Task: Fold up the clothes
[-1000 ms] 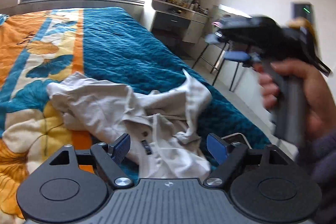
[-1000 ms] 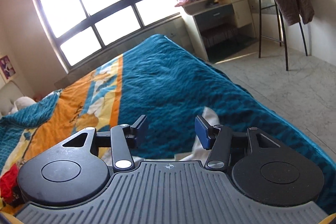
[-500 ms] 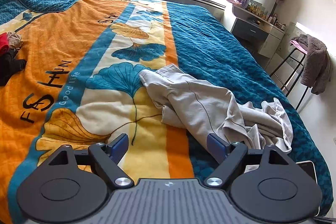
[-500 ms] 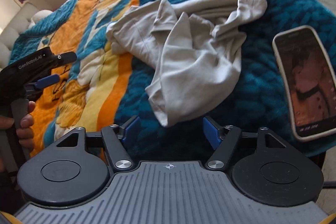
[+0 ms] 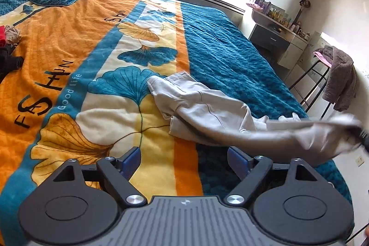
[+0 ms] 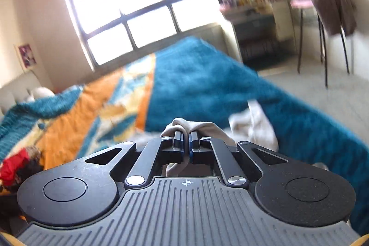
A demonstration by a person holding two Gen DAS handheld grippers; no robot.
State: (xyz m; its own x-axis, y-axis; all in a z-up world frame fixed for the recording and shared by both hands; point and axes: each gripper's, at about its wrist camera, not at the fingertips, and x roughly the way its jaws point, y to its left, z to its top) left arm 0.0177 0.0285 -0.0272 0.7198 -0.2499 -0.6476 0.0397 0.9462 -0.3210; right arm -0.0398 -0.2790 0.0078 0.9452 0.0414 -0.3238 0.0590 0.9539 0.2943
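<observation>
A crumpled beige garment [image 5: 207,112] lies on the bed where the orange band meets the teal. Its right end is stretched up and off to the right, blurred by motion. In the right wrist view my right gripper [image 6: 186,142] has its blue pads pressed together on a fold of the same beige garment [image 6: 193,126], which bulges over the fingertips and hangs below them. More of the cloth lies on the teal cover beyond. My left gripper [image 5: 183,159] stands open just above the blanket, short of the garment, with nothing between its fingers.
The bed cover [image 5: 80,43] runs orange, cream and teal toward the window. A small pile of red and dark clothes [image 5: 8,47] sits at the bed's left side. To the right stand a dressing table [image 5: 276,38] and a stool with a brown garment [image 5: 339,77].
My right gripper went from open above the garment to shut on a fold of it, and its view swung up from the bed toward the window. The garment's right end rose off the bed.
</observation>
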